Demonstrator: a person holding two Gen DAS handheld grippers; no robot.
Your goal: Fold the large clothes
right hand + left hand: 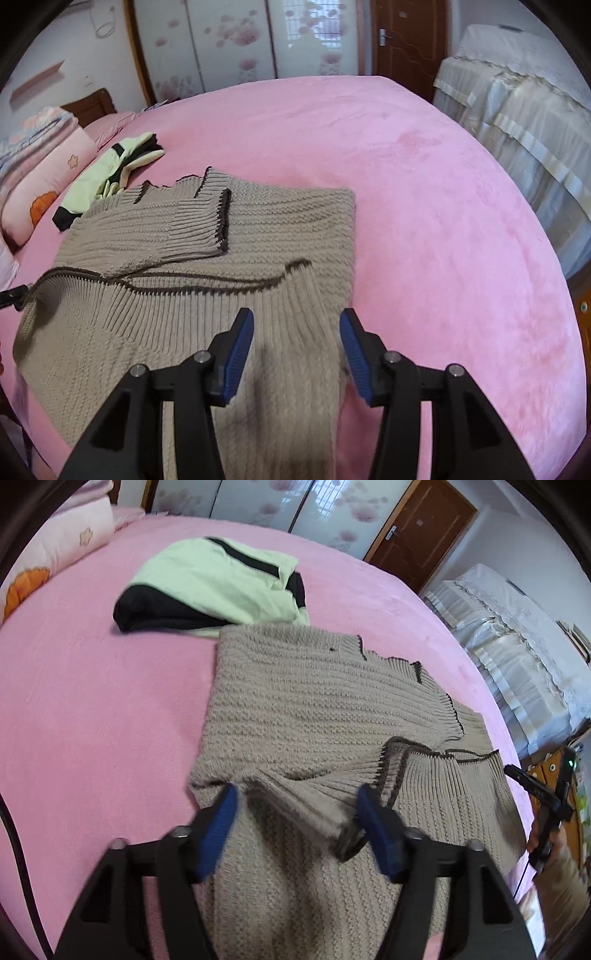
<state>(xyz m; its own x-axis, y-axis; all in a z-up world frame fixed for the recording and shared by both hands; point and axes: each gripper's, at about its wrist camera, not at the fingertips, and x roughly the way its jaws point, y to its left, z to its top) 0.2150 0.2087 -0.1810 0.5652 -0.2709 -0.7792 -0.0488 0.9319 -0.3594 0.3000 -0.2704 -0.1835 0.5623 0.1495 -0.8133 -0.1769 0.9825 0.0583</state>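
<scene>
A beige ribbed knit sweater [295,701] with dark brown trim lies folded on the pink bed [92,701]. One cuffed sleeve is laid across its body. In the left wrist view, my left gripper [299,805] stands open over the sweater's near edge. A loose, blurred fold of knit sags between its blue pads [221,816] and is not pinched. In the right wrist view, the sweater [221,240] runs under my right gripper [295,332]. That gripper is open too, and a strip of knit passes between its pads [240,350] with gaps on both sides.
A pale green and black garment [207,583] lies bunched beyond the sweater, near a pink floral pillow [55,554]. Bare pink bed [424,184] spreads to the right. Cloth-covered furniture [517,110] stands past the bed's right edge. A wooden door [402,37] and floral wardrobe panels stand behind.
</scene>
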